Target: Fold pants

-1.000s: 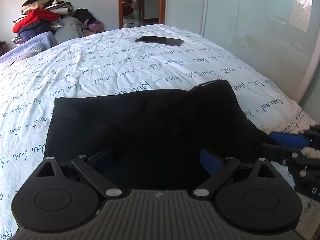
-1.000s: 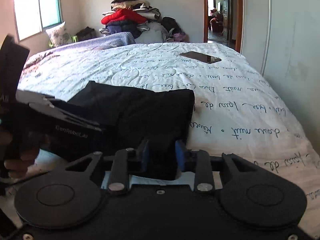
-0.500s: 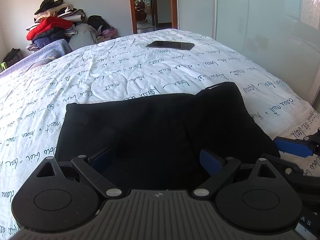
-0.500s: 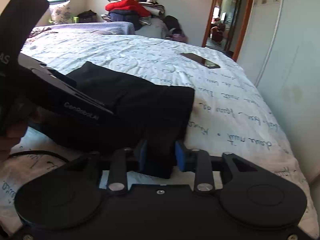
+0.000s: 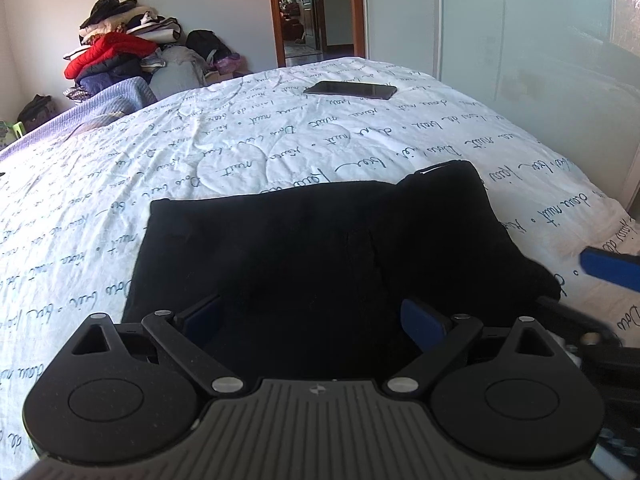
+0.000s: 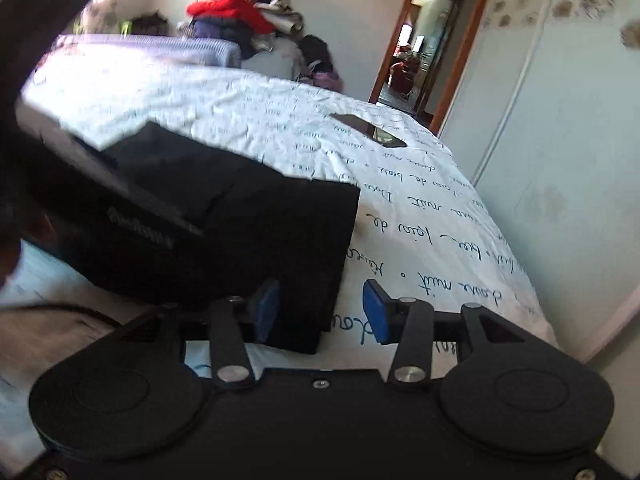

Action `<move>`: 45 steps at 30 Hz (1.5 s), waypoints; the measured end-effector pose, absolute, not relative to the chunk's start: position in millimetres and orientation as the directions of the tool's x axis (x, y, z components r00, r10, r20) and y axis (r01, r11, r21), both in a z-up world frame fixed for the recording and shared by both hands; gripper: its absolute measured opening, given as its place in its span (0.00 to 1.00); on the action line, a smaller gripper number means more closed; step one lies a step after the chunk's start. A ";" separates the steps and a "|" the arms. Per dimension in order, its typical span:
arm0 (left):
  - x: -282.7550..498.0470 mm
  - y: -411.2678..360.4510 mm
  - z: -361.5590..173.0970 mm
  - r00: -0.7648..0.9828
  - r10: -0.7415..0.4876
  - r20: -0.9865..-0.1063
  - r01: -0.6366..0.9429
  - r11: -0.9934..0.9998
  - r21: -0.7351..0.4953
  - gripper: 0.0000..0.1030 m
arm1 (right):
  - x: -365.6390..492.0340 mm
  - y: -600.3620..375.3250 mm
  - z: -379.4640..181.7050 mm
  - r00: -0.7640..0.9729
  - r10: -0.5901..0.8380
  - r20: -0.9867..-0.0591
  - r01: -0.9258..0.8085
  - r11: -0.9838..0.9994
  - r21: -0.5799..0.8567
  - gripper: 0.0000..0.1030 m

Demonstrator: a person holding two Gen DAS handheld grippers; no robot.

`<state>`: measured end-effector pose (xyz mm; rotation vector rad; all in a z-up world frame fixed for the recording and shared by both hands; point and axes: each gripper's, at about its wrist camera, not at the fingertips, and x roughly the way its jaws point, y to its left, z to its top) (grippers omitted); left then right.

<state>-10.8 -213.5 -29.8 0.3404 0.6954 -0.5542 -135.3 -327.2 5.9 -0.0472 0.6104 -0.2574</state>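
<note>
Black pants (image 5: 320,248) folded into a thick rectangle, lying at the near edge of a white bed (image 5: 248,148) printed with cursive script. Left gripper (image 5: 316,316) spread wide over the near side of the fabric, blue pads (image 5: 420,320) well apart, clasping nothing. Right gripper (image 6: 318,310) parted too, released; left pad over the near right corner of the pants (image 6: 248,236), right pad above bare sheet just beside the cloth edge, no pinch visible. Contact between the left pad and the fabric impossible to judge from the right wrist view. Same gripper glimpsed in the left view as a blue finger (image 5: 608,270) at the right margin, just past the corner of the cloth. Blurred black bulk of the left tool filling the left side of the right view. Farther up the bed, a dark phone (image 5: 350,90) lying flat, well apart from the pants. Beyond the bed, a pile of clothes (image 5: 120,56) with a red jacket against the wall, and an open doorway (image 5: 316,8) beside a pale wardrobe (image 5: 520,52).
</note>
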 end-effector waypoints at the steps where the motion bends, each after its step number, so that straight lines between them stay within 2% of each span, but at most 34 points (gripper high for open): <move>1: -14.2 -209.4 -27.7 0.635 -0.361 -0.683 0.579 0.808 0.112 0.94 | -144.3 -326.1 14.3 0.804 -0.221 -0.552 0.215 0.974 -0.076 0.50; 3: -20.0 -202.2 -24.1 0.617 -0.359 -0.700 0.582 0.807 0.099 0.94 | -164.3 -320.5 32.3 0.833 -0.170 -0.526 0.187 0.982 -0.022 0.60; 7: -36.6 -176.5 -14.5 0.583 -0.364 -0.726 0.578 0.814 0.056 0.94 | -209.7 -312.5 71.6 0.886 -0.120 -0.449 0.163 0.985 0.058 0.71; 9: -48.3 -156.3 -6.8 0.600 -0.353 -0.718 0.548 0.835 0.046 0.94 | -234.9 -313.0 90.7 0.921 -0.088 -0.381 0.152 0.978 0.143 0.84; 10: -53.4 -146.9 -3.2 0.612 -0.344 -0.712 0.530 0.846 0.047 0.94 | -244.8 -313.0 97.5 0.934 -0.080 -0.347 0.151 0.972 0.182 0.87; 12: -64.0 -128.0 1.2 0.637 -0.326 -0.699 0.498 0.866 0.050 0.95 | -256.5 -308.0 103.8 0.949 -0.107 -0.295 0.175 0.961 0.215 0.96; 14: -72.0 -113.1 -0.3 0.655 -0.289 -0.699 0.458 0.887 0.062 0.98 | -252.0 -299.6 95.8 0.945 -0.164 -0.282 0.226 0.952 0.205 1.00; 17: -70.7 -98.5 -15.1 0.636 -0.228 -0.737 0.411 0.908 0.074 0.98 | -218.1 -290.9 63.6 0.900 -0.196 -0.389 0.299 0.927 0.224 1.00; 20: -68.0 -88.7 -26.2 0.617 -0.206 -0.760 0.386 0.920 0.064 0.97 | -193.1 -283.3 34.5 0.865 -0.114 -0.488 0.278 0.920 0.277 1.00; 24: -70.2 -86.0 -27.9 0.654 -0.176 -0.736 0.376 0.919 0.114 0.97 | -184.4 -267.2 16.7 0.837 -0.120 -0.534 0.266 0.942 0.204 1.00; 28: -72.4 -92.4 -27.5 0.665 -0.178 -0.725 0.390 0.911 0.133 0.98 | -185.9 -262.5 12.9 0.825 -0.149 -0.545 0.261 0.956 0.133 1.00; 45: -69.5 -93.1 -35.2 0.635 -0.176 -0.752 0.393 0.912 0.118 0.98 | -186.4 -265.5 7.2 0.815 -0.140 -0.562 0.249 0.961 0.122 1.00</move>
